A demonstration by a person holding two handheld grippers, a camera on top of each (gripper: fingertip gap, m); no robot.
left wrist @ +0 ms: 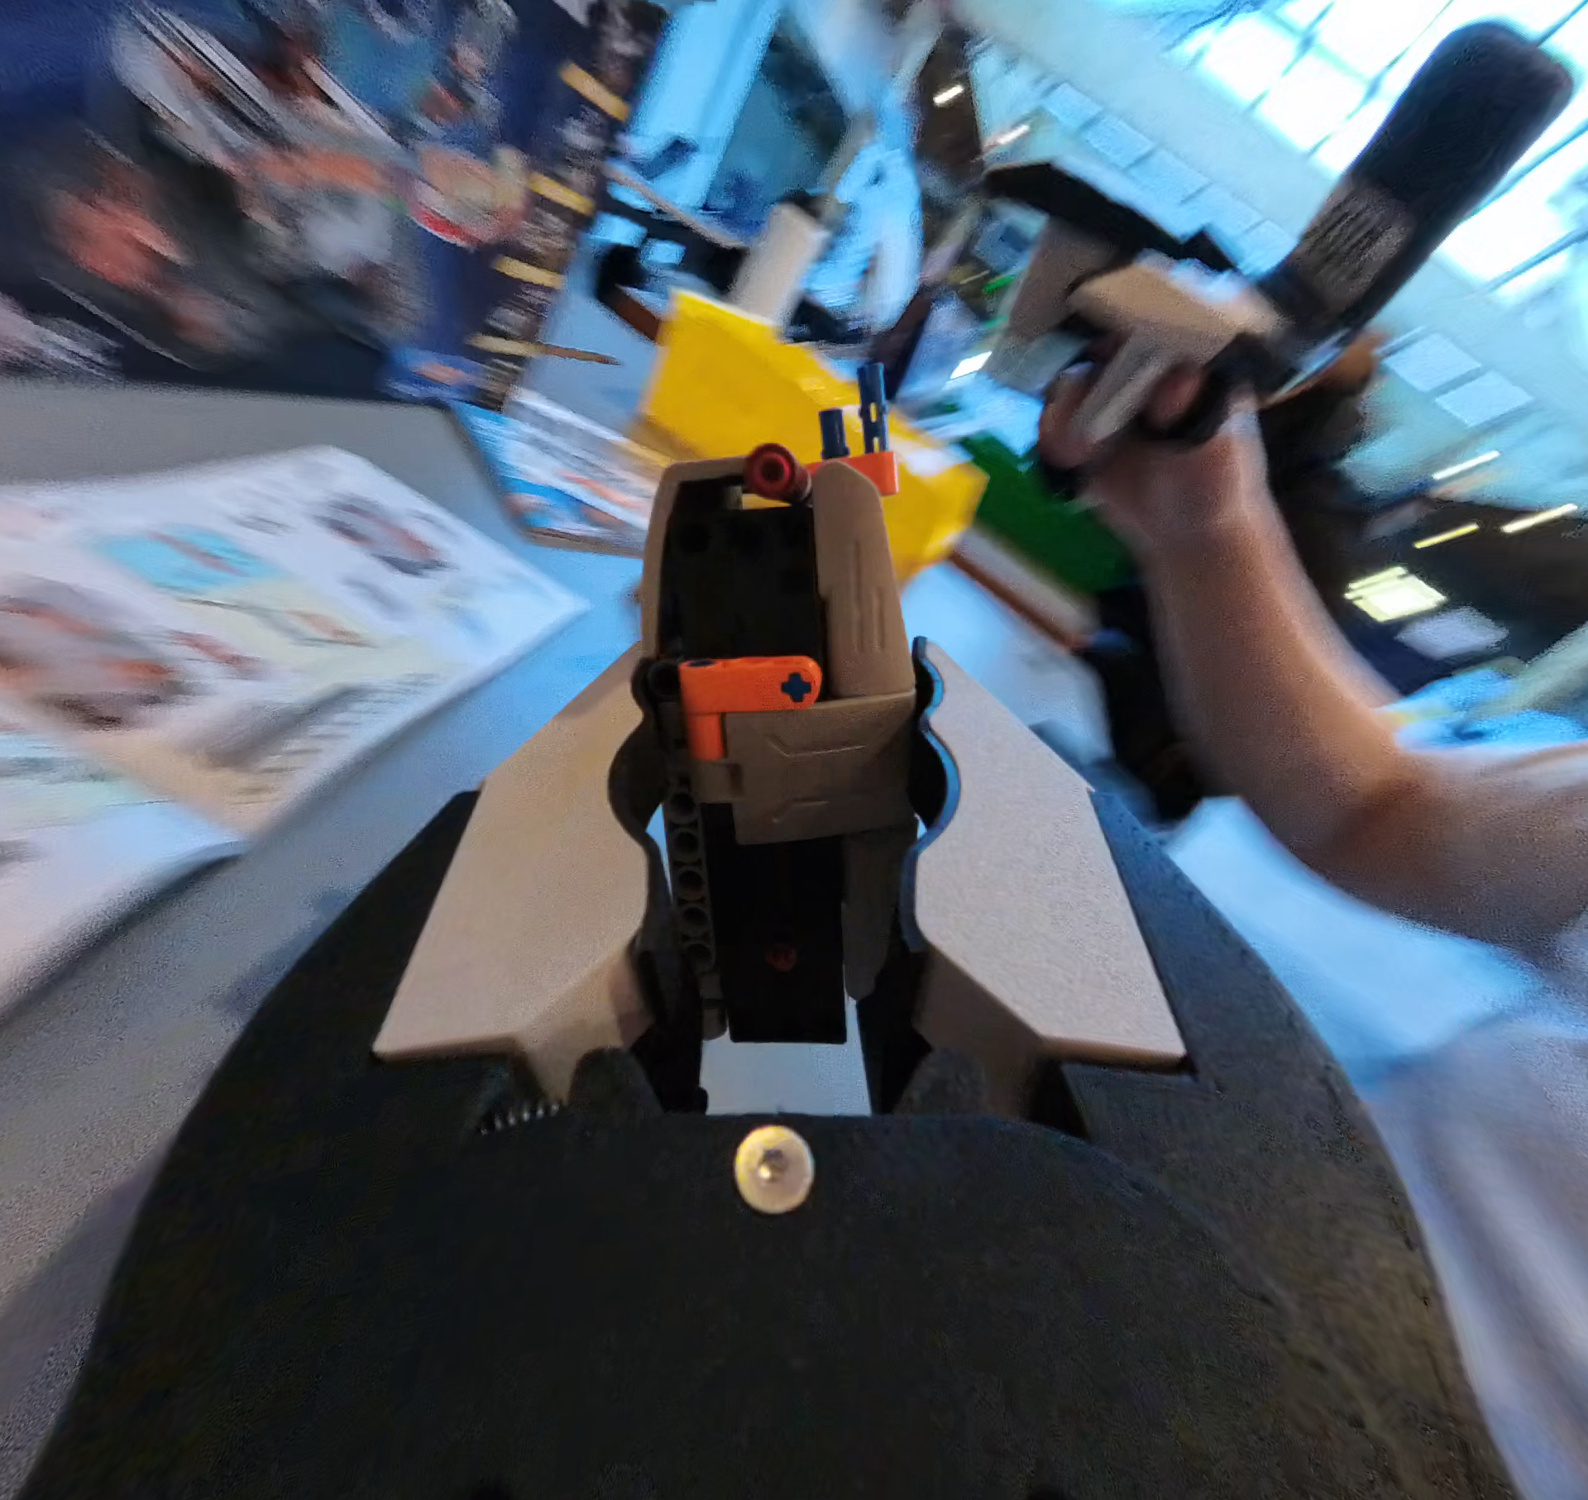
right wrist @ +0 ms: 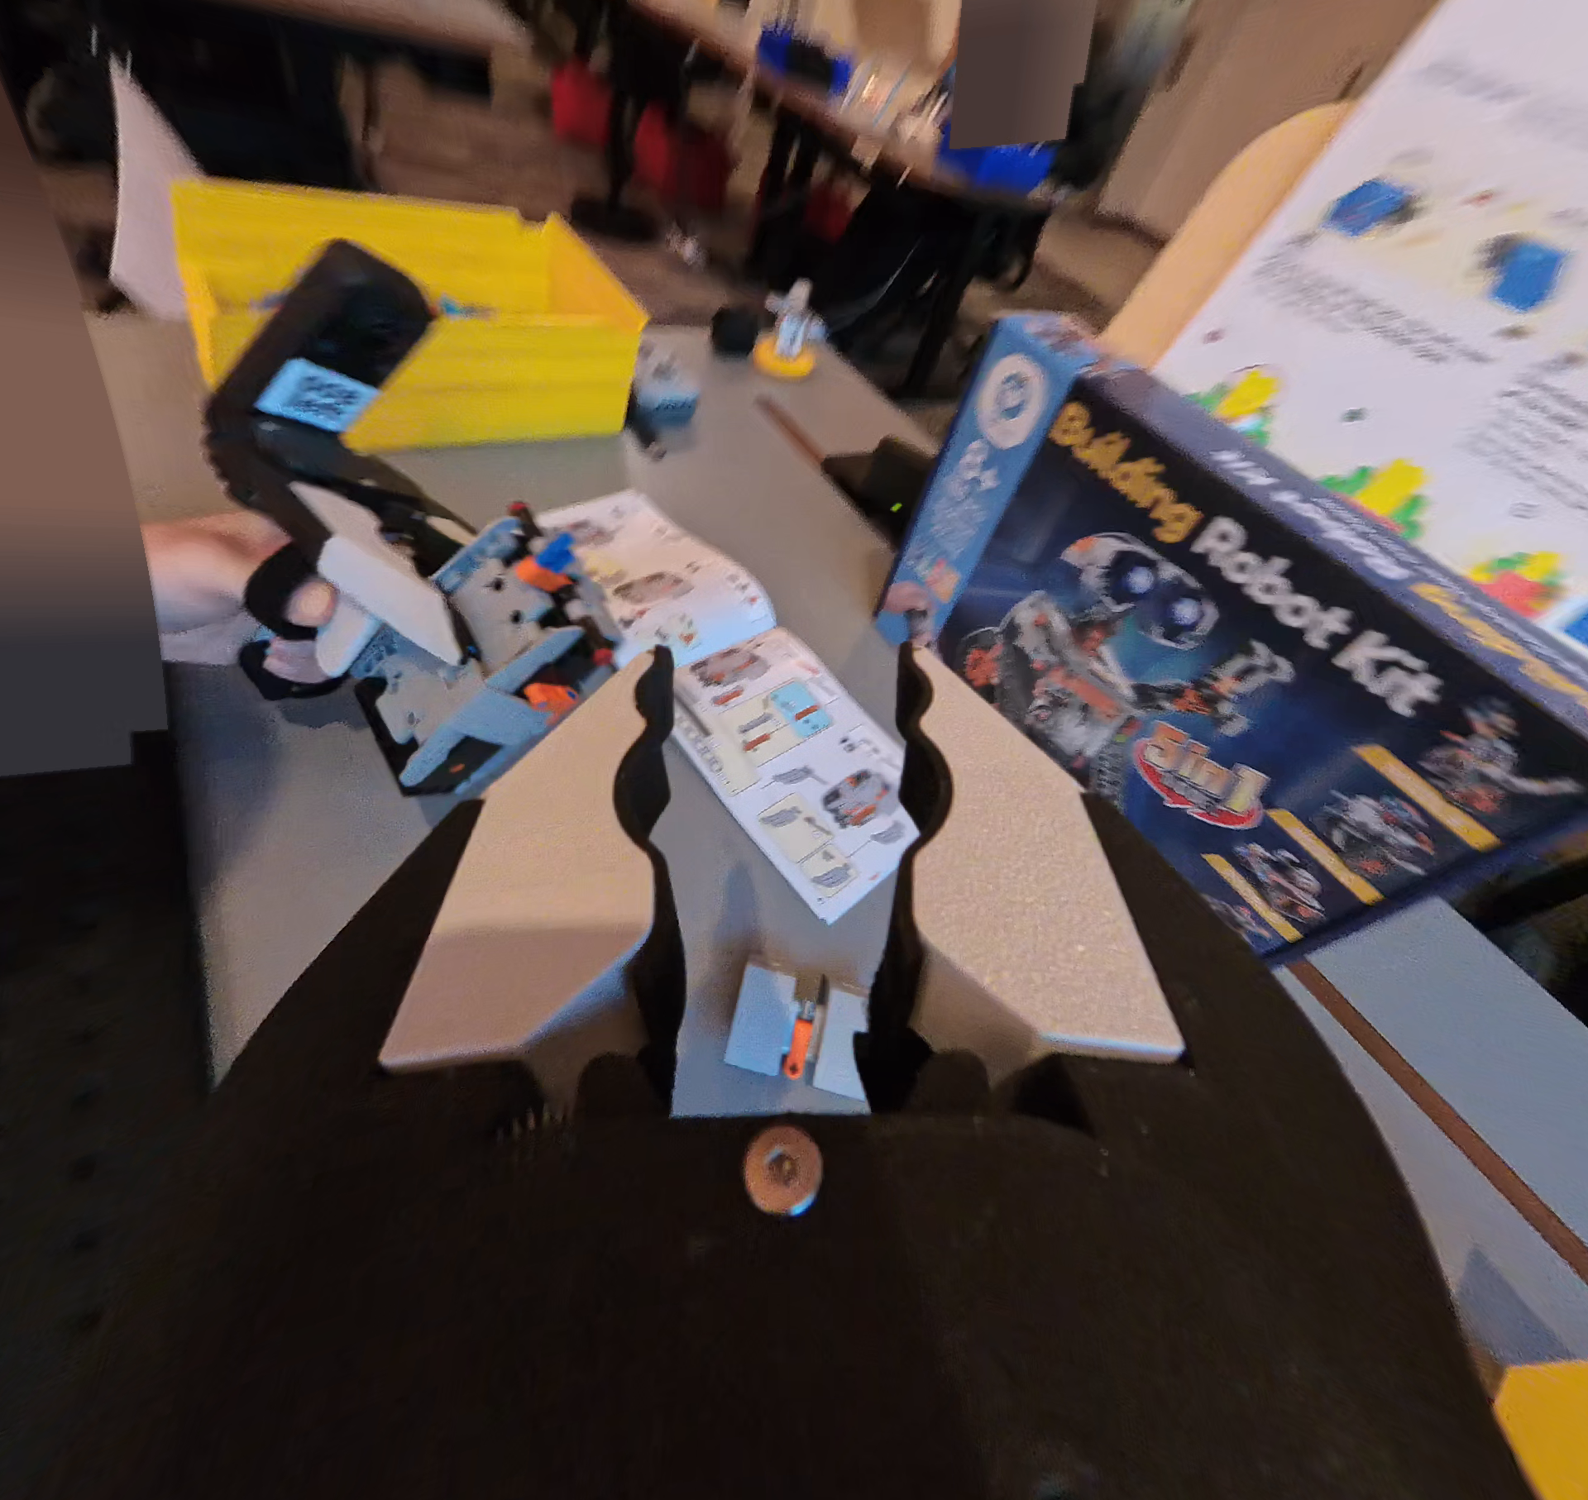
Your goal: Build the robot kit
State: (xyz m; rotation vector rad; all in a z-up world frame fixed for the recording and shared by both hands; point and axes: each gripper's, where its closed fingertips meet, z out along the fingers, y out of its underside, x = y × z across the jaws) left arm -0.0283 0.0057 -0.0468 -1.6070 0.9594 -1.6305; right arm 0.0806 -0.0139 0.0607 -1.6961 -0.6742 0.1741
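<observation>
Our left gripper [left wrist: 778,737] has its jaws pinching a grey, black and orange toy-brick assembly [left wrist: 773,720], which stands up between the fingers; in the right wrist view we see this same gripper [right wrist: 412,600] at ten o'clock, clamped on that model [right wrist: 507,651] above the grey desk [right wrist: 756,479]. Our right gripper [right wrist: 782,759] has its jaws spread with nothing between them, hovering over a small grey plate with an orange piece [right wrist: 799,1029]. A white folded instruction booklet [right wrist: 756,711] lies just ahead, a dark blue cardboard kit box [right wrist: 1246,660] stands at two o'clock, and a yellow plastic bin [right wrist: 481,325] sits at eleven o'clock.
</observation>
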